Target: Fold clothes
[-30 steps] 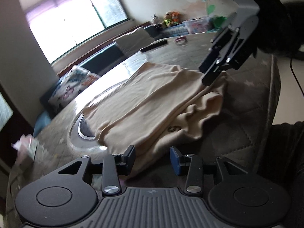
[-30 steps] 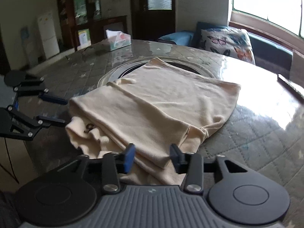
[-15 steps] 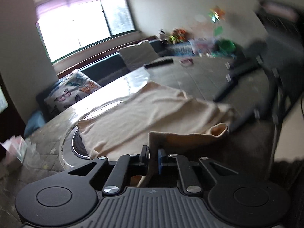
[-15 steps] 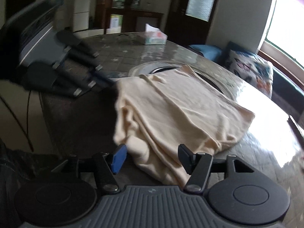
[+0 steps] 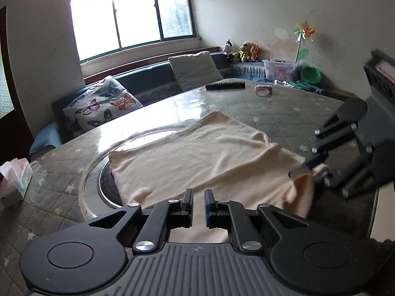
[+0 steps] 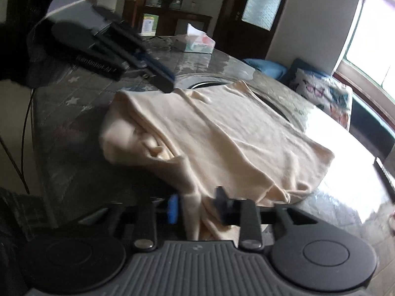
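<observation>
A cream garment [image 5: 202, 162] lies folded on the round quilted table [image 5: 291, 108]. My left gripper [image 5: 198, 203] is shut on the garment's near edge, the cloth pinched between its narrow jaws. My right gripper [image 6: 197, 206] has a bunch of the garment [image 6: 222, 133] between its fingers at the other near corner, the jaws closing with a gap still showing. The right gripper also shows in the left wrist view [image 5: 308, 170] at the garment's right corner. The left gripper shows blurred in the right wrist view [image 6: 158, 74] at the garment's far left corner.
A glass turntable ring [image 5: 98, 180] sits under the garment. A tissue box [image 5: 14, 180] stands at the table's left. A remote [image 5: 226, 85] and a pink item [image 5: 263, 89] lie at the far side. Sofa cushions [image 5: 98, 103] lie beyond.
Both grippers went to the garment's near edge. The left closed on the cloth half a second ago and holds it. The right has narrowed around the other corner.
</observation>
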The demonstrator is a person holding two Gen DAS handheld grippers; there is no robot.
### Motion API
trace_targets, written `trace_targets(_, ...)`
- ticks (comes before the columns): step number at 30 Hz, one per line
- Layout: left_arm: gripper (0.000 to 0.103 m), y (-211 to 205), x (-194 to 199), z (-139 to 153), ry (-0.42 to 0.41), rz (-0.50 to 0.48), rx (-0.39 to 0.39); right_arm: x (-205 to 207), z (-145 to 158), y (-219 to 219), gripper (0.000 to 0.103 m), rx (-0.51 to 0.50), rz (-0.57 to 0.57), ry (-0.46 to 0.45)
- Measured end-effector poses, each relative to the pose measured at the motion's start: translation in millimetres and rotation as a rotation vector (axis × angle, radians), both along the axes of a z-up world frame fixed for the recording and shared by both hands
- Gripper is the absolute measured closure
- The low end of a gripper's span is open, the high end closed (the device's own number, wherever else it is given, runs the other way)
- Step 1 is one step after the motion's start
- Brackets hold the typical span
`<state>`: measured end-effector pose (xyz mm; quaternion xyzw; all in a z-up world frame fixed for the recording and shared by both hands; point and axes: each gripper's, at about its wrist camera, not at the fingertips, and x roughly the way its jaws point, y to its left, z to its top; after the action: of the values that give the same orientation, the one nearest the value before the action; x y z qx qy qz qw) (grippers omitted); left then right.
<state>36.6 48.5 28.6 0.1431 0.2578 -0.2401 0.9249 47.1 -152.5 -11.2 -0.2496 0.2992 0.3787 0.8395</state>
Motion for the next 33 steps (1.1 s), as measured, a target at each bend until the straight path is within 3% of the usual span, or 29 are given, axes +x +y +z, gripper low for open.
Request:
trace_targets(2,0.088,4.9,-7.3,-0.7,0.000,0.003,0.007,4.9,5.1,-3.2,0.091,0.028,-0.022,0.017)
trace_targets(4,0.083,11.2,-16.3,-1.3,0.002,0.007,0.017,9.8,10.8,-6.2,0.091,0.063,-0.040,0.040)
trace_targets(6,0.064,18.2,-26.8,-0.4,0.005,0.005,0.024,14.5,15.9,-8.9,0.092,0.091,-0.054,0.054)
trace_targets(8,0.052,22.7,-37.9,-0.3,0.003,-0.006,0.040,20.3,21.1,-12.2,0.092,0.123,-0.072,0.073)
trace_targets(12,0.046,16.4,-55.4,-7.0,-0.016,-0.038,0.116,31.3,28.2,-17.2,0.092,0.177,-0.108,0.112)
trace_targets(20,0.045,-24.8,-56.5,-35.0,-0.145,-0.069,0.277,42.1,31.6,-16.7,0.093,0.211,-0.153,0.141)
trace_targets(24,0.045,-33.4,-51.1,-48.6,-0.168,-0.080,0.351,43.6,31.7,-17.0,0.093,0.215,-0.169,0.139)
trace_targets(31,0.045,-35.2,-50.3,-53.7,-0.213,-0.106,0.403,45.0,30.2,-17.2,0.094,0.225,-0.185,0.133)
trace_targets(32,0.047,-35.1,-49.5,-54.2,-0.215,-0.108,0.404,45.0,30.2,-17.4,0.094,0.228,-0.185,0.133)
trace_targets(33,0.056,-34.3,-47.1,-53.8,-0.210,-0.109,0.400,45.1,30.3,-17.4,0.094,0.229,-0.186,0.131)
